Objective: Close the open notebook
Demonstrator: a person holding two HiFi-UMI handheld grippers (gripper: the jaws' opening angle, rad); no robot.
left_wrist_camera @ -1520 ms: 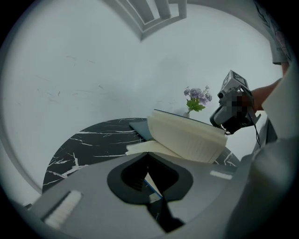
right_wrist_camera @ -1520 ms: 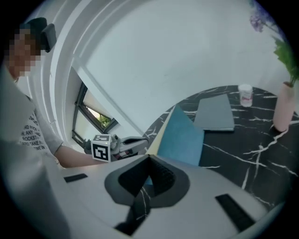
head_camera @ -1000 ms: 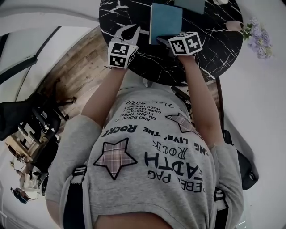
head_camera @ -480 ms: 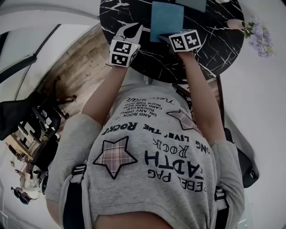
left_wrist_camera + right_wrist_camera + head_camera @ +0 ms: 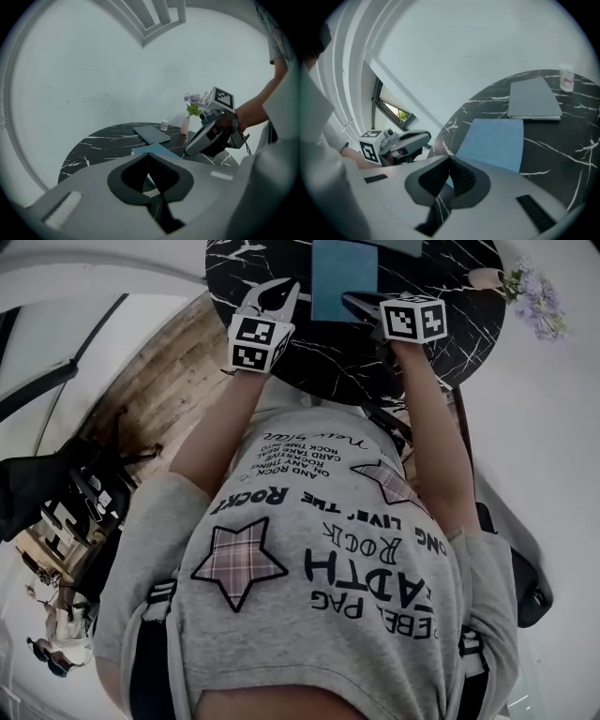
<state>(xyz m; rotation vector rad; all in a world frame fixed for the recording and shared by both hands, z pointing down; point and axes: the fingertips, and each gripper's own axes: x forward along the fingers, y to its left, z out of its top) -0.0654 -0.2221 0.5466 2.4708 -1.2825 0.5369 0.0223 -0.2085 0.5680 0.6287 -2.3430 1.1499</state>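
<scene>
A blue notebook (image 5: 344,277) lies flat on the round black marble table (image 5: 281,362) with its cover up and no pages showing; it also appears in the right gripper view (image 5: 494,143) and the left gripper view (image 5: 157,151). My left gripper (image 5: 289,289) hovers just left of its near corner, jaws shut and empty (image 5: 149,155). The right gripper (image 5: 349,298) hangs over the notebook's near right edge, also shut with nothing in it (image 5: 450,158).
Behind the notebook lies a grey closed book or laptop (image 5: 534,99). A small bottle (image 5: 566,78) and a pink vase (image 5: 186,125) of purple flowers (image 5: 532,296) stand at the table's far right. Wooden floor (image 5: 159,399) lies to the left.
The right gripper has lifted and shifted to the right off the notebook's near edge. The left gripper has risen a little. The notebook has not moved.
</scene>
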